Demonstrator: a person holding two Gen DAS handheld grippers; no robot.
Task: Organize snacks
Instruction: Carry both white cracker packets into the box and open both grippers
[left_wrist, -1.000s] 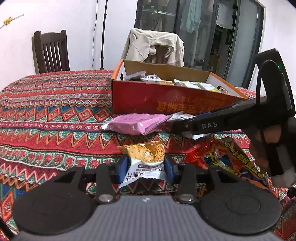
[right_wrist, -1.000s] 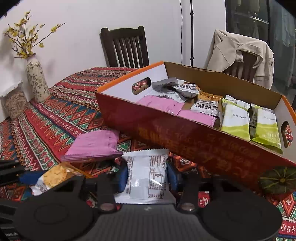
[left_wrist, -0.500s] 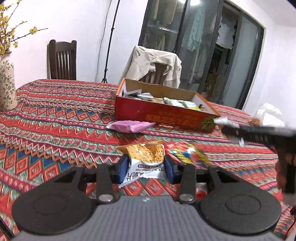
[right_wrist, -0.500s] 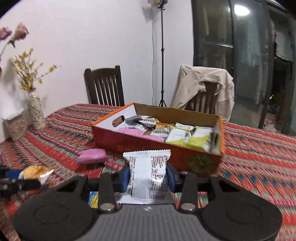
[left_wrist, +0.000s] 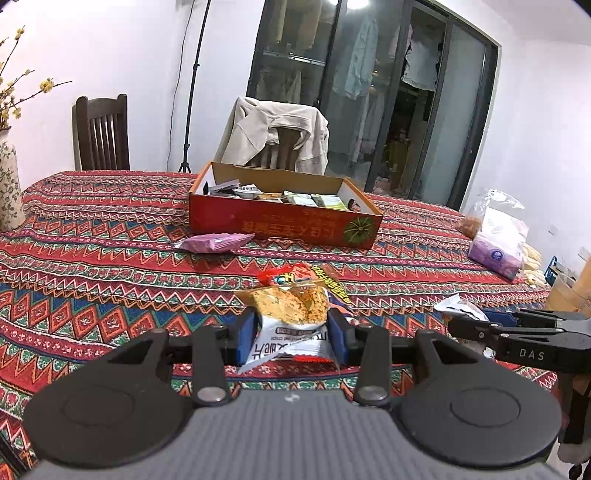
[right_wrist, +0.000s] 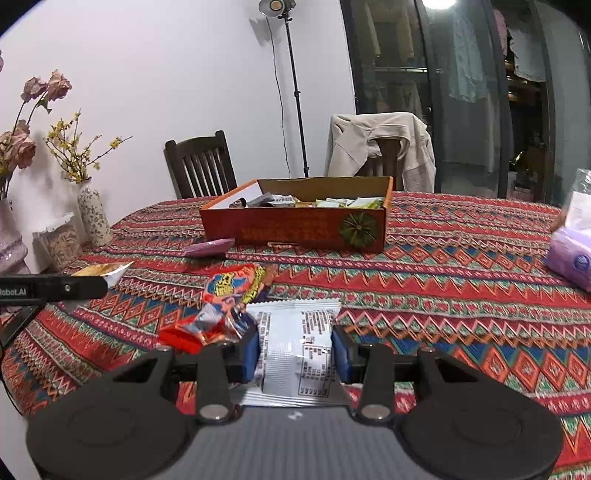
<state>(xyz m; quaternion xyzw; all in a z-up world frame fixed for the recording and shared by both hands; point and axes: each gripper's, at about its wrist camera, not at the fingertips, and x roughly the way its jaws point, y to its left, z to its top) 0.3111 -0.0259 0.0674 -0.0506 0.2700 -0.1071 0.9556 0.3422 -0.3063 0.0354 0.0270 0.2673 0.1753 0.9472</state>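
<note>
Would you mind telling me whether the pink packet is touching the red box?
Apart. The right wrist view shows patterned tablecloth between the pink packet and the red box.

Snack box sits mid-table, one packet seemingly touching its front

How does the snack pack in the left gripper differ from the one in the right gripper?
The left pack has a clear top showing a golden, crumbly snack above a white printed band; the right pack is opaque silver-white throughout. The left pack shows large characters; the right pack shows fine print and a table. Both are small sealed pouches, each clamped between blue fingers, in the left gripper and the right gripper, above the tablecloth.
</note>
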